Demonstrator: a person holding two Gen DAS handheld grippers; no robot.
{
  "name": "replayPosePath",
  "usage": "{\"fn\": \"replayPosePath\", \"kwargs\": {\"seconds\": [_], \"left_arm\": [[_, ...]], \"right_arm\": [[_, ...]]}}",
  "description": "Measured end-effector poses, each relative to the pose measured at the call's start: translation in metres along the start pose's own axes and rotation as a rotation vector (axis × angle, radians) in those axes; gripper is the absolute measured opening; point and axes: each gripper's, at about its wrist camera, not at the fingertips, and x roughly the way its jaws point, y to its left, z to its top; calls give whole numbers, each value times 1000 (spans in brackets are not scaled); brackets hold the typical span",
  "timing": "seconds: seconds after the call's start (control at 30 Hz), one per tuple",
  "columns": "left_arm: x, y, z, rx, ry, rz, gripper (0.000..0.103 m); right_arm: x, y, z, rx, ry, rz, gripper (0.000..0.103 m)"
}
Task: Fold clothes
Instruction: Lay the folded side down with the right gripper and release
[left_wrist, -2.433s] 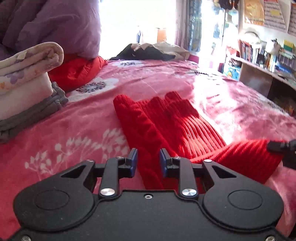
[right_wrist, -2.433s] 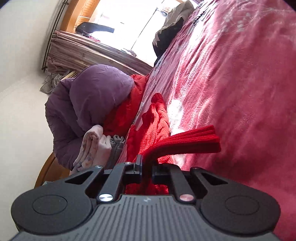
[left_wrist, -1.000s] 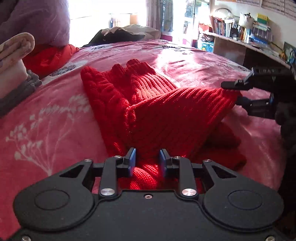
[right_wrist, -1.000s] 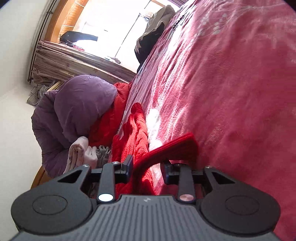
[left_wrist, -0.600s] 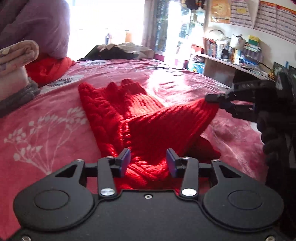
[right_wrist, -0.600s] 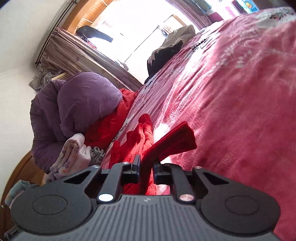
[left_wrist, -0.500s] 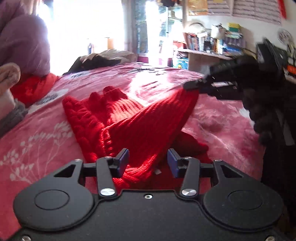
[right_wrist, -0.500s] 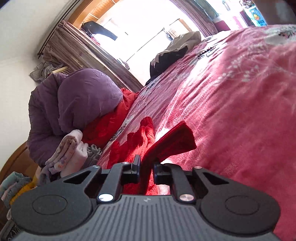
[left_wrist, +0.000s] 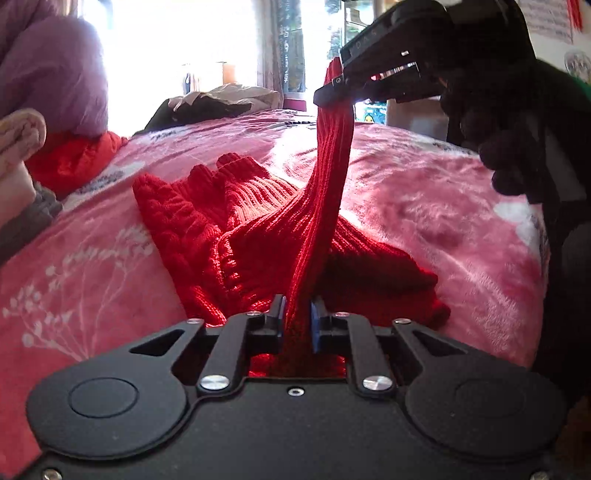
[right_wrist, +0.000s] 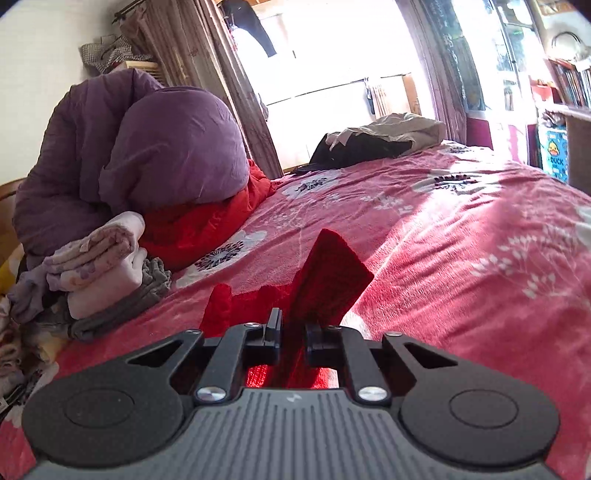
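A red knitted sweater lies crumpled on the pink bed cover. Its ribbed hem is stretched into a taut band between both grippers. My left gripper sits low at the near end with its jaws closing, the pads pressing the knit. My right gripper, held by a dark gloved hand, is raised at the upper right and pinches the band's far end. In the right wrist view the right gripper is shut on a red flap of the hem.
A stack of folded clothes sits at the left by a purple duvet and a red quilt. A dark and beige garment heap lies at the bed's far end. A bookshelf stands at the right.
The right gripper has risen and rolled upright, pulling the hem up into a taut band. The left gripper's jaws opened briefly, then closed on the knit at the near end.
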Motion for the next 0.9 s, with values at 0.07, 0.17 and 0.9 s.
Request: {"fn": "replayPosePath", "kwargs": {"seconds": [0.07, 0.17, 0.9], "left_arm": [[-3, 15, 0, -114, -9, -43, 12], [-8, 30, -1, -243, -20, -88, 12], [-3, 79, -13, -719, -5, -219, 12]], "right_arm": [[12, 13, 8, -28, 8, -14, 13], [35, 31, 15, -73, 36, -25, 12], [180, 134, -1, -407, 255, -31, 11]]}}
